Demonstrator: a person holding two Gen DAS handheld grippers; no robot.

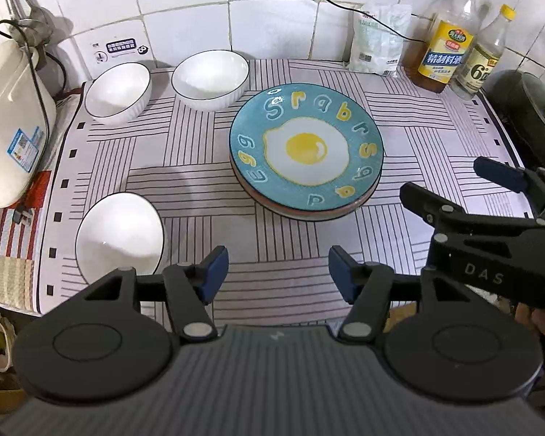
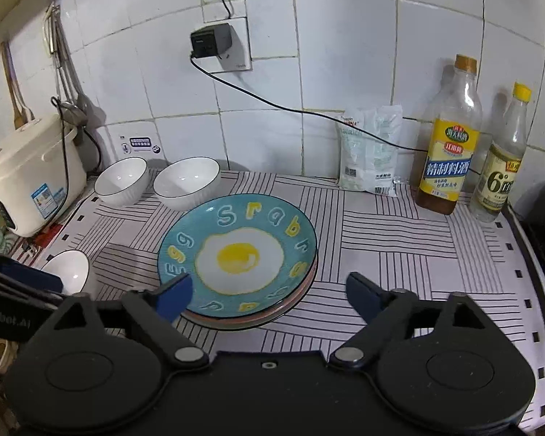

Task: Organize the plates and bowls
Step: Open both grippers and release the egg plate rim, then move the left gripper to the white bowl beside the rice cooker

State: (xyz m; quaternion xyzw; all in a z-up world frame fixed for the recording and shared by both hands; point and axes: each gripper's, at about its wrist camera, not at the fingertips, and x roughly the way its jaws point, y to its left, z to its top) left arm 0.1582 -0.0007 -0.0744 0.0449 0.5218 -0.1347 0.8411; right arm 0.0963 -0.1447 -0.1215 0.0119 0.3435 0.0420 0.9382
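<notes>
A blue plate with a fried-egg picture (image 1: 306, 149) tops a small stack of plates mid-counter; it also shows in the right wrist view (image 2: 237, 254). Two white bowls stand at the back left (image 1: 118, 92) (image 1: 210, 79), seen too in the right wrist view (image 2: 121, 180) (image 2: 186, 181). A third white bowl (image 1: 119, 234) (image 2: 69, 269) sits near the front left. My left gripper (image 1: 278, 274) is open and empty, in front of the plates. My right gripper (image 2: 269, 296) is open and empty at the stack's near edge; it shows in the left wrist view (image 1: 450, 181).
A striped mat (image 1: 200, 189) covers the counter. A white rice cooker (image 1: 7, 123) stands at the left. A salt bag (image 2: 372, 152), two bottles (image 2: 448, 145) (image 2: 501, 160) line the back wall. A dark pan (image 1: 534, 109) sits at the right. A cable (image 2: 272, 103) hangs from the wall socket.
</notes>
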